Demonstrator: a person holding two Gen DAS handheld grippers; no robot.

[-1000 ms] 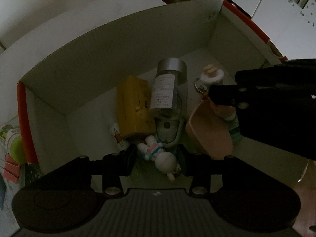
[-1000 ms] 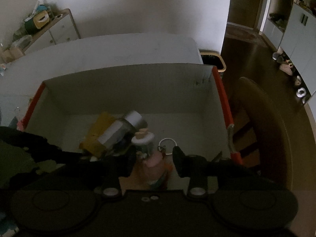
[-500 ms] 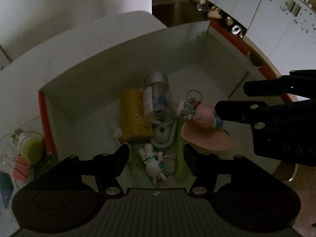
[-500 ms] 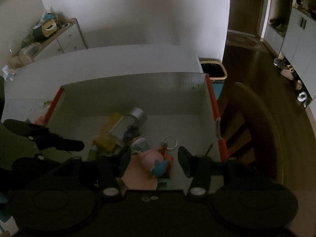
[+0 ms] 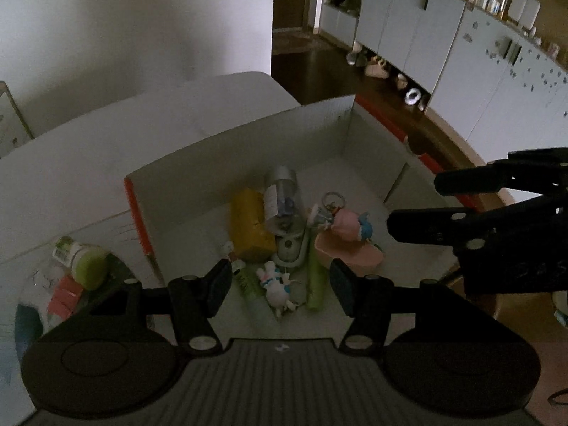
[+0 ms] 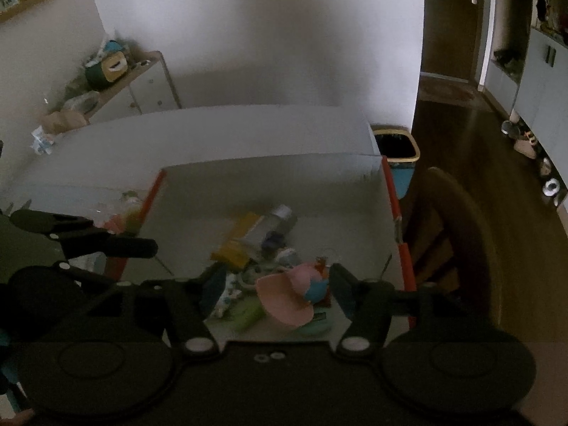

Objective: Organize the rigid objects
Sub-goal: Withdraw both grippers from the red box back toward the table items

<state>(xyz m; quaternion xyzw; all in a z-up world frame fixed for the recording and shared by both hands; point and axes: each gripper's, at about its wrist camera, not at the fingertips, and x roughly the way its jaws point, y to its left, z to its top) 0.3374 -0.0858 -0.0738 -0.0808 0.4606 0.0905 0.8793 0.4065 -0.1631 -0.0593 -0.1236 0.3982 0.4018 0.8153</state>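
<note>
A white cardboard box (image 5: 255, 142) with red edges holds several objects: a yellow block (image 5: 248, 229), a clear bottle (image 5: 282, 198) with a silver cap, a pink bowl (image 5: 346, 254), a pink figure keychain (image 5: 346, 222), a white bunny figure (image 5: 275, 284) and green tubes (image 5: 316, 284). My left gripper (image 5: 280, 287) is open and empty, high above the box's near side. My right gripper (image 6: 275, 293) is open and empty above the pink bowl (image 6: 284, 301); it also shows at the right of the left wrist view (image 5: 411, 206).
Left of the box a green-capped bottle (image 5: 83, 264) and pink clips (image 5: 65, 294) lie on the white table (image 5: 71, 156). A wooden chair (image 6: 458, 234) stands right of the box. A bin (image 6: 396, 145) sits behind the table, cabinets (image 5: 461, 64) beyond.
Both grippers have risen up and back from the box, so the objects look smaller. The pink figure keychain, near the right gripper's fingers before, now lies by the pink bowl.
</note>
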